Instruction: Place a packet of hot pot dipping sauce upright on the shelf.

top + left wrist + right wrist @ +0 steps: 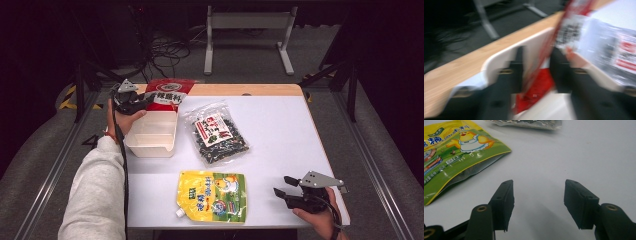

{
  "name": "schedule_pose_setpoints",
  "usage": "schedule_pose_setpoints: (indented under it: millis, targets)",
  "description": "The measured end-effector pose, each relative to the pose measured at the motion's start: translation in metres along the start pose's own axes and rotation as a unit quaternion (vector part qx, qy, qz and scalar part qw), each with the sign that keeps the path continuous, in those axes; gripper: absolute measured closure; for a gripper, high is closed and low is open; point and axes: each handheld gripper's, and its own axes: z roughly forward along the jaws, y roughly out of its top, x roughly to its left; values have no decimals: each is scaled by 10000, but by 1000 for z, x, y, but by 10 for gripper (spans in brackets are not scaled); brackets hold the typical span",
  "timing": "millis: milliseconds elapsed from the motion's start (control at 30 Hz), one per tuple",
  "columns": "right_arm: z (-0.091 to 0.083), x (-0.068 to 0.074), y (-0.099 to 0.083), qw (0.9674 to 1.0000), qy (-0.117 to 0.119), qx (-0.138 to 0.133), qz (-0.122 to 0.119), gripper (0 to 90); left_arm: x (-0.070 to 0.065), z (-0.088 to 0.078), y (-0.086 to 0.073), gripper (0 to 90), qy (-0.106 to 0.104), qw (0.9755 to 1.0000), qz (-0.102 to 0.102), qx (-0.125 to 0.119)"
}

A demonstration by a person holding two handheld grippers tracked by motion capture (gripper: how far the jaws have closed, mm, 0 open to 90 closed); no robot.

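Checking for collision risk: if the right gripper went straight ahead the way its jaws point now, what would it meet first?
Bare table first; the right gripper stands open and empty. Farther along lies the clear bag of dark bits, though depth is uncertain.

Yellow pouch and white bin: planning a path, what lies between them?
In the high view, only bare table separates the yellow pouch from the white bin.

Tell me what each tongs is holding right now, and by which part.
Left tongs has the red pouch between its jaws near the lower edge; grip unclear. Right tongs holds nothing.

Parted jaws beside yellow pouch [461,150]
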Motion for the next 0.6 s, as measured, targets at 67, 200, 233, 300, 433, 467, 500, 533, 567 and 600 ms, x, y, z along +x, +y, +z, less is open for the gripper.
schedule_pose_setpoints:
  millis: [67, 200, 233, 300, 433, 467, 500, 533, 567, 600]
  targets:
    - [0, 1, 0, 10000, 10, 4, -10, 409, -1, 2, 1, 887, 40, 9997, 158, 180]
    - [1, 2, 1, 10000, 33, 37, -34, 408, 0, 2, 2, 900, 55, 9994, 219, 270]
    - [1, 2, 0, 10000, 49, 40, -35, 408, 0, 3, 1, 900, 29, 9993, 195, 313]
    - [2, 2, 0, 9999, 82, 56, -39, 408, 1, 5, -1, 900, 0, 9992, 170, 373]
    - [3, 3, 0, 9999, 90, 84, -45, 408, 4, 8, -5, 900, -62, 9989, 92, 456]
    - [3, 3, 0, 9999, 96, 85, -57, 408, 4, 8, -5, 899, -59, 9988, 100, 466]
    - [3, 3, 0, 9999, 103, 80, -62, 408, 4, 8, -5, 899, -34, 9989, 94, 459]
    - [3, 3, 0, 9999, 99, 80, -67, 408, 4, 7, -4, 897, -3, 9989, 89, 451]
    - [3, 4, 0, 9999, 87, 85, -76, 408, 4, 6, -4, 892, 22, 9991, 97, 422]
    - [3, 3, 0, 9999, 83, 85, -74, 408, 3, 5, -4, 880, 41, 9990, 70, 429]
